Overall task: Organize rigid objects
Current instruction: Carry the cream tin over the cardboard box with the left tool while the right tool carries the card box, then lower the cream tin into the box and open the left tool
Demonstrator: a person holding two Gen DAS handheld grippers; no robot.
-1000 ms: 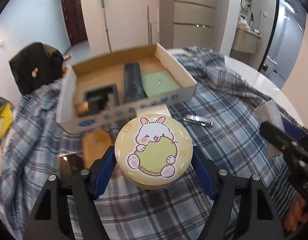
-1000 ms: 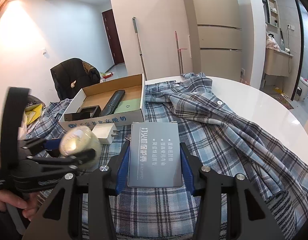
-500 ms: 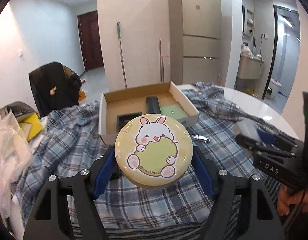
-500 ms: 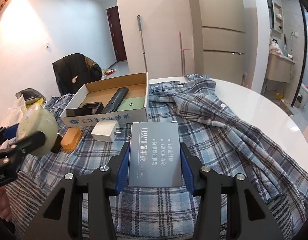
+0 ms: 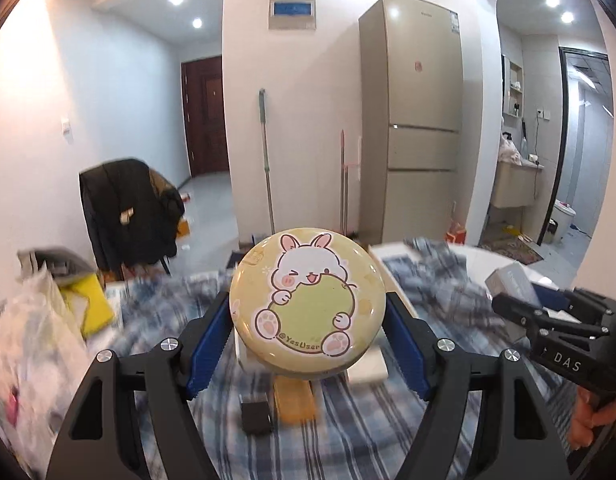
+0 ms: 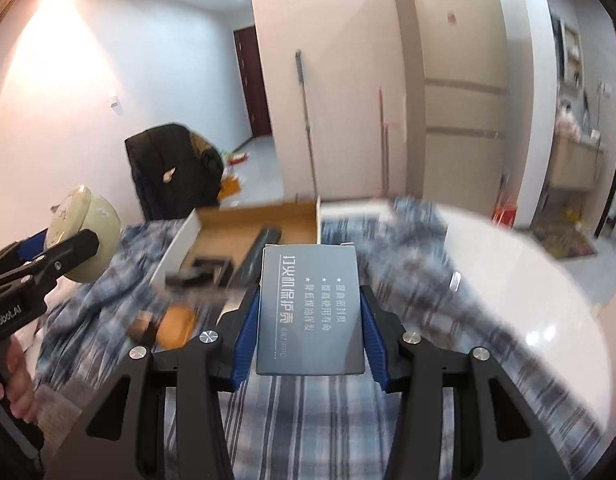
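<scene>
My left gripper is shut on a round yellow tin with a cartoon rabbit on its lid, held well above the table. My right gripper is shut on a flat grey box with white Chinese print, also lifted. The right wrist view catches the tin from the side at far left, in the left gripper. An open cardboard box stands behind on the plaid cloth, with a black remote and a dark item in it. The tin hides most of the cardboard box in the left wrist view.
A plaid shirt covers the round white table. An orange piece, a small black block and a white adapter lie on the cloth below the tin. Plastic bags sit at left; a chair with a black jacket stands behind.
Both grippers have risen with their loads and tilted upward, so more of the room shows and the table sits lower in both views. Grips unchanged.
</scene>
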